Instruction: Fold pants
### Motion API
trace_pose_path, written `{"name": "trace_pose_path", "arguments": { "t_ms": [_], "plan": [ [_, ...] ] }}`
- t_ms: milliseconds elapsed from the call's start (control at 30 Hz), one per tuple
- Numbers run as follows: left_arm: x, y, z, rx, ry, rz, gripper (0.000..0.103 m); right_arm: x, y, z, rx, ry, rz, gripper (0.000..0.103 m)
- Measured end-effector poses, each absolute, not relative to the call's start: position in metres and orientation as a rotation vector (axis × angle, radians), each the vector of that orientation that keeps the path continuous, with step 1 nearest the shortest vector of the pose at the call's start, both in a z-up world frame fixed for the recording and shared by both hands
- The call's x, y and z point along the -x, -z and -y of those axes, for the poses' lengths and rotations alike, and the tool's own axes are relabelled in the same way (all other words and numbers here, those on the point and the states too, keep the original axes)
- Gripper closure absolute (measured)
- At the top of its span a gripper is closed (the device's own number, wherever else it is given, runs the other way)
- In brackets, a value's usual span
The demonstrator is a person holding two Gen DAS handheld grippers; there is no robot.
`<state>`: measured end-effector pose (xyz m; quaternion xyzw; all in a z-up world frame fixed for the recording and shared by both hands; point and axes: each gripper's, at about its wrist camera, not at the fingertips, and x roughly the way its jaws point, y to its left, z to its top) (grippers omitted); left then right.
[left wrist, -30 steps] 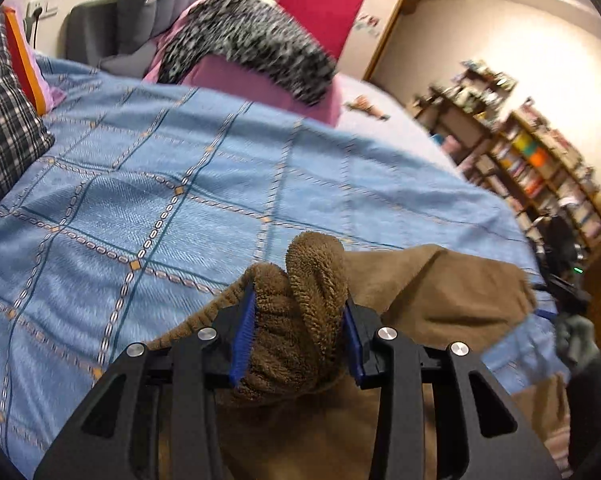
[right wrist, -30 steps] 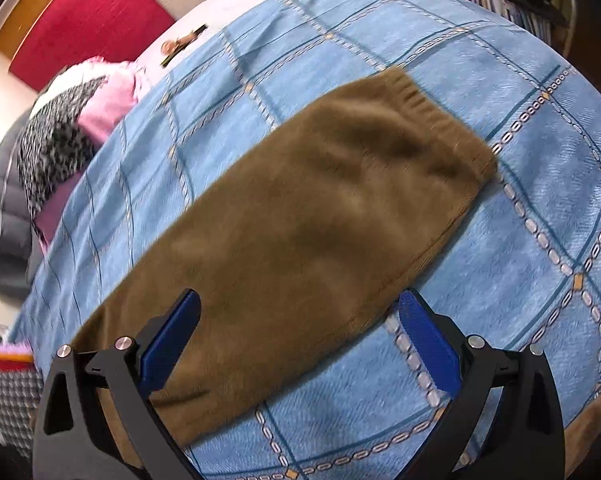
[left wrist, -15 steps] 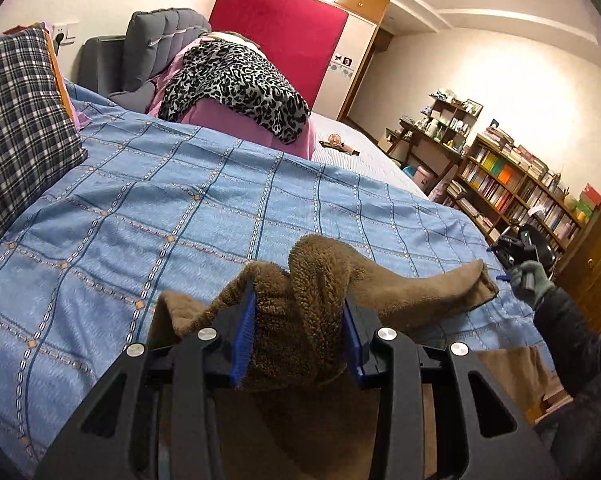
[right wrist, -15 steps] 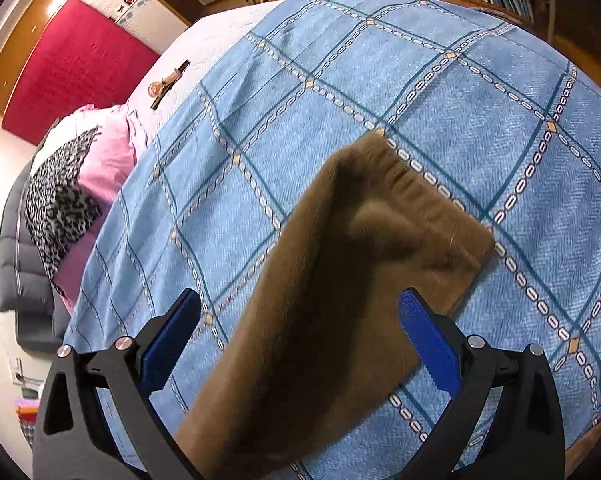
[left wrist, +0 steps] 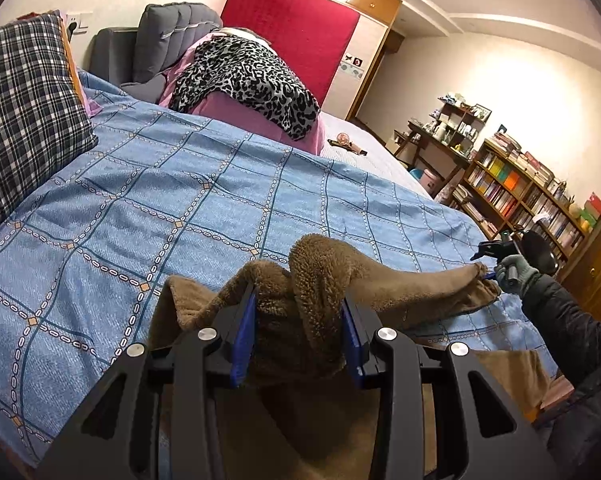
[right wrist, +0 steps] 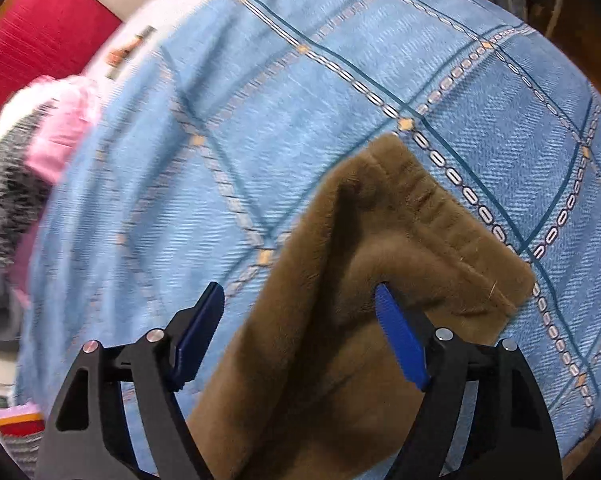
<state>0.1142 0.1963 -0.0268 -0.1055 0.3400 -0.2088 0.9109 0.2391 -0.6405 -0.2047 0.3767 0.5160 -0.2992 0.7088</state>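
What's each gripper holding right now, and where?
Left gripper clamps a bunched fold of the brown pants. Right gripper straddles the cuff end, closing, not yet gripping.

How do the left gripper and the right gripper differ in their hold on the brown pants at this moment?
The left gripper is clamped on a thick bunch of the brown pants; the right gripper has just been closing around the leg end, its pads not yet pressing together. The left gripper's jaws stand narrow, the right gripper's wider. Both have blue pads and work over the blue bedspread.

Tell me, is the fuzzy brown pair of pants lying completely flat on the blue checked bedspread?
No, the left tool holds a bunched fold of pants raised.
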Motion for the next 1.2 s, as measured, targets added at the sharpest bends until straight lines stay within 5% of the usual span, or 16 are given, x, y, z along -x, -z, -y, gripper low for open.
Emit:
{"name": "trace_pose_path", "arguments": {
  "t_ms": [100,267,767,1200],
  "plan": [
    [-0.116,0.027,-0.198,0.219,0.421,-0.706,0.065,-0.244,0.214,0.643,-0.804,0.706,-1.187,0.044],
    [-0.122,0.025,-0.2,0.231,0.406,-0.692,0.065,-0.225,0.2,0.647,-0.795,0.696,-1.164,0.087],
    [-0.145,0.02,-0.232,0.427,0.398,-0.609,0.065,0.002,0.085,0.634,-0.92,0.574,-0.801,0.09],
    [-0.075,0.045,-0.263,0.409,0.39,-0.618,0.07,0.198,0.147,0.569,-1.073,0.539,-0.678,0.09]
  ]
}}
